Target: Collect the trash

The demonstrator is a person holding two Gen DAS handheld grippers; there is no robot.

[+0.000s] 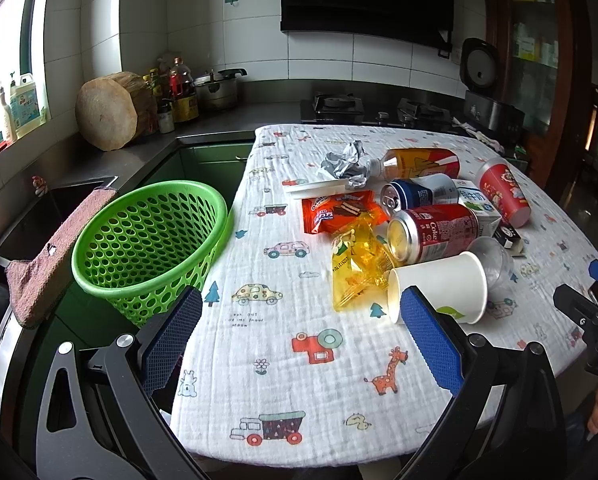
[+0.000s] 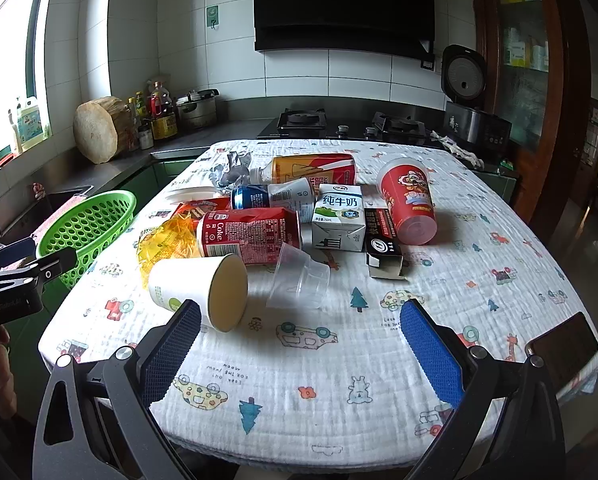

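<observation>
Both grippers hang over the near edge of a table spread with a white cartoon-print cloth (image 2: 299, 380). Left gripper (image 1: 305, 336) has its blue-padded fingers spread wide with nothing between them; right gripper (image 2: 299, 340) is likewise wide apart and empty.

Just beyond the right gripper's left finger lies a white paper cup (image 2: 203, 286) on its side, its base toward the right-wrist camera. Beside it, to the right, a clear plastic cup (image 2: 299, 276) lies tipped over. Behind these a red Coke can (image 2: 251, 234) lies on its side, touching a crumpled yellow wrapper (image 2: 167, 240) at its left. To the can's right stands a white milk carton (image 2: 339, 216), then an open black box (image 2: 383, 240), then a red printed cup (image 2: 411, 204) lying down. Farther back lie a blue-and-white can (image 2: 275, 196), an orange bottle (image 2: 311, 168), an orange snack packet (image 1: 339, 210) and crumpled foil (image 1: 345, 160).

Off the table's left edge, well apart from the pile, sits a green perforated basket (image 1: 147, 240), upright and holding nothing visible. A dark phone (image 2: 563, 348) rests at the table's near right edge.
</observation>
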